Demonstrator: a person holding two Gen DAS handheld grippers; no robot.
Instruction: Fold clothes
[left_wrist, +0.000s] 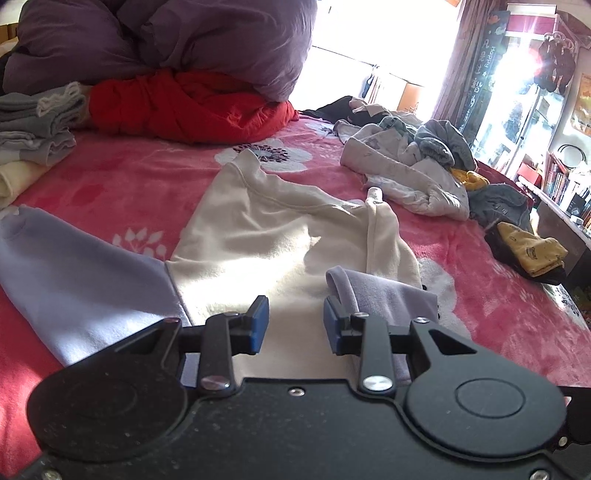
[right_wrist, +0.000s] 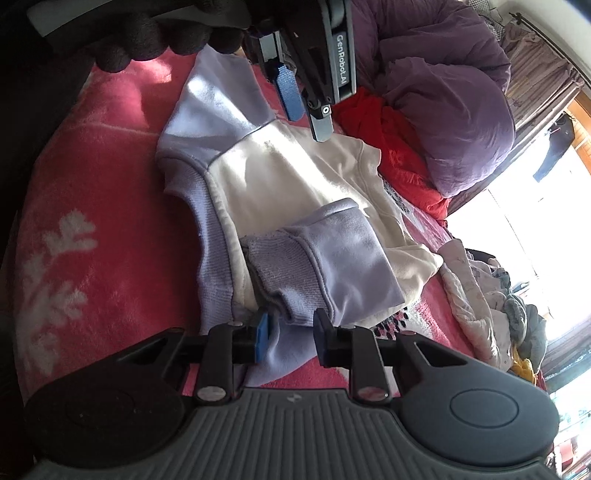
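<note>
A cream sweatshirt (left_wrist: 258, 229) with lilac sleeves and hem lies flat on the pink floral blanket (left_wrist: 110, 184). One lilac sleeve (left_wrist: 388, 295) is folded across its body. My left gripper (left_wrist: 295, 317) hovers over the cream body, open, with nothing between its blue pads. In the right wrist view the sweatshirt (right_wrist: 280, 173) runs away from me and the left gripper (right_wrist: 306, 107) hangs above its far end. My right gripper (right_wrist: 290, 332) sits at the near edge, its pads closed on bunched fabric of the lilac sleeve (right_wrist: 332, 258).
A heap of unfolded clothes (left_wrist: 406, 173) lies at the right, with a yellow garment (left_wrist: 532, 251) near the bed edge. Folded items (left_wrist: 33, 125) are stacked at the left. A purple duvet (left_wrist: 184, 37) and a red garment (left_wrist: 184, 107) fill the back. A bookshelf (left_wrist: 561, 184) stands at the far right.
</note>
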